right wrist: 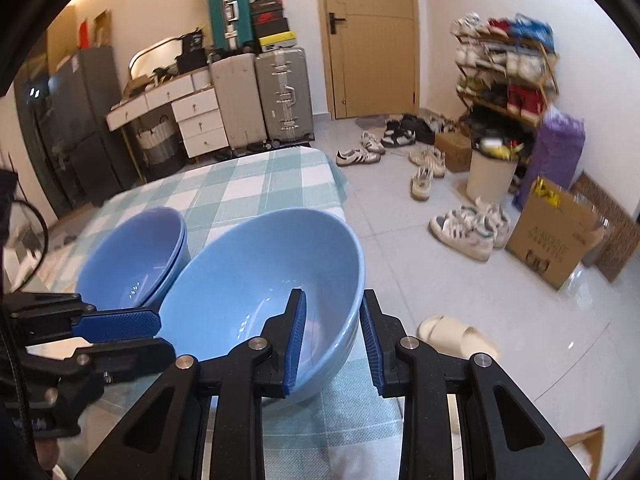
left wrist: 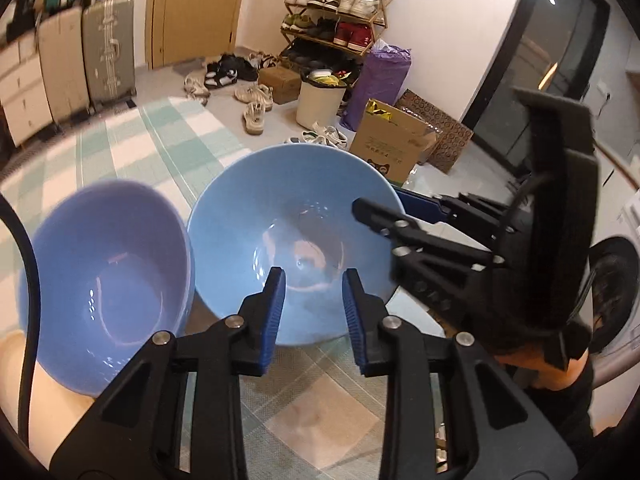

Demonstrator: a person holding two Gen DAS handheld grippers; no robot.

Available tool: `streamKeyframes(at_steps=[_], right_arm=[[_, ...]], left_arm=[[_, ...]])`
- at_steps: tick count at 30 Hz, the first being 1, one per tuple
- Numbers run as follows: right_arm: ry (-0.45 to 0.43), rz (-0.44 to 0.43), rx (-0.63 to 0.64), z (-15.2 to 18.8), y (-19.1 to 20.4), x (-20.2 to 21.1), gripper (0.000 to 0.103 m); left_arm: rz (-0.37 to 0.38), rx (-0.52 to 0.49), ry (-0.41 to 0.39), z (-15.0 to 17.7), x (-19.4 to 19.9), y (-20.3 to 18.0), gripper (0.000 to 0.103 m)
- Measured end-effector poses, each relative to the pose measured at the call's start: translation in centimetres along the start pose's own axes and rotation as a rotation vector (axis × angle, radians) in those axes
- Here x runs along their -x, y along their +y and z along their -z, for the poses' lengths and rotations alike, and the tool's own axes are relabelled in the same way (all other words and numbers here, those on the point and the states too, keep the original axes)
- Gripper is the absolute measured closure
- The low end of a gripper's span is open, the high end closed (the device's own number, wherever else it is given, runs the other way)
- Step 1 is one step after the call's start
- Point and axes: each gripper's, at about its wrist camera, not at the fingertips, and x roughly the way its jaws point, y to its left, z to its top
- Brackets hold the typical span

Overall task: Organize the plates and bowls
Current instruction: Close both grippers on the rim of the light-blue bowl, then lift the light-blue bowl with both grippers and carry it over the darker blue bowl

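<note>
A light blue bowl [left wrist: 280, 208] [right wrist: 248, 264] sits tilted over the green checked tablecloth [left wrist: 160, 152] [right wrist: 260, 184]. My right gripper [right wrist: 333, 294] [left wrist: 378, 200] is shut on its right wall, one pad inside and one outside. Just to its left stand two nested lilac-blue bowls [left wrist: 108, 248] [right wrist: 132, 256]. My left gripper [left wrist: 314, 276] [right wrist: 167, 336] is at the light blue bowl's near left rim. Its pads are close together in front of the rim, and I see no wall clamped between them.
The table's right edge lies just beside the light blue bowl, with tiled floor beyond. On the floor are a cream slipper [right wrist: 456, 336], loose shoes, a cardboard box [right wrist: 552, 236] and a bin [right wrist: 488, 176]. Suitcases [right wrist: 280, 92] stand behind the table. A black cable [left wrist: 28, 280] hangs at the left.
</note>
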Motion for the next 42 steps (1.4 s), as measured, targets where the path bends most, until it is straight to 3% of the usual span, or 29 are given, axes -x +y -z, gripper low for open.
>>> streamKeyframes(at_steps=[2, 11, 20, 31, 42], right_arm=[[0.026, 0.001, -0.004, 0.0, -0.1, -0.6, 0.075], [0.056, -0.020, -0.073, 1.2, -2.2, -1.3, 0.075], [0.056, -0.029, -0.078, 1.6, -2.2, -2.0, 0.075], [0.061, -0.033, -0.073, 1.9, -2.4, -2.4, 0.075], [0.032, -0.007, -0.058, 1.9, -1.9, -1.2, 0.075]], left_arm=[[0.018, 0.015, 0.020, 0.0, -0.4, 0.1, 0.077], [-0.045, 0.120, 0.022, 0.5, 0.3, 3.9, 0.077], [-0.051, 0.138, 0.077, 1.6, -1.3, 5.0, 0.076], [-0.076, 0.113, 0.083, 0.9, -3.8, 3.8, 0.072], [-0.080, 0.073, 0.033, 0.3, -2.5, 3.1, 0.072]])
